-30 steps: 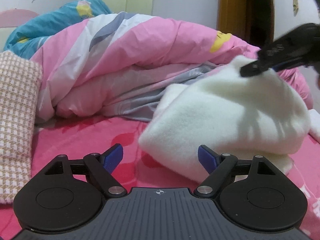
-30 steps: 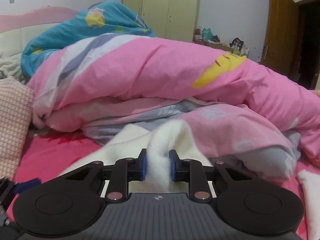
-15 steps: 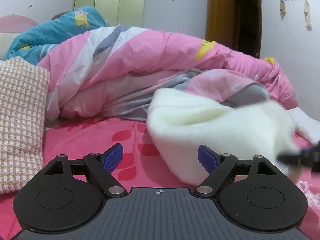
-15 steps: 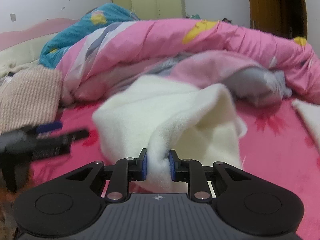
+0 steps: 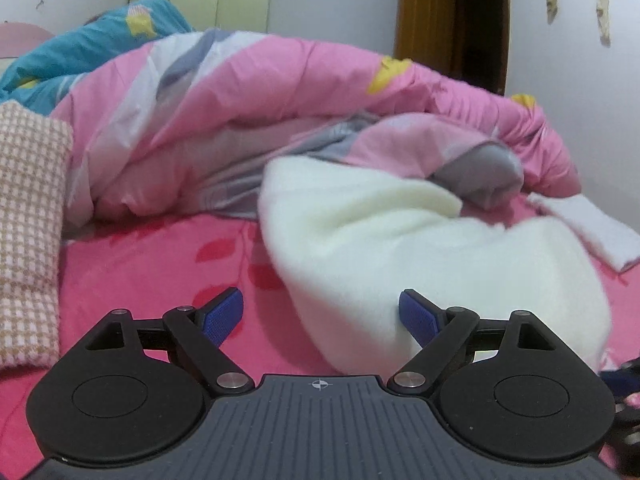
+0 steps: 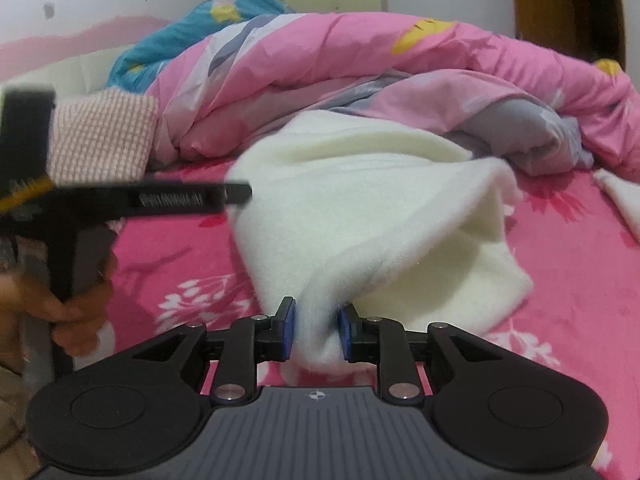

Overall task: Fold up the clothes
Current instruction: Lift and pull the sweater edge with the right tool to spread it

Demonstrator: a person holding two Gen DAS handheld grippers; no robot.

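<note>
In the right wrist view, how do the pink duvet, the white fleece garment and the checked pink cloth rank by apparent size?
1. pink duvet, largest.
2. white fleece garment; it lies nearer the camera, so the true gap is unsure.
3. checked pink cloth, smallest, partly hidden by the left gripper.

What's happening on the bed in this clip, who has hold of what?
A person is folding a cream fleece garment on a pink floral bedsheet. The right gripper is clamped on a bunched edge of it, near the sheet. The left gripper is open and holds nothing, just short of the garment. A rumpled pink duvet lies behind.
</note>
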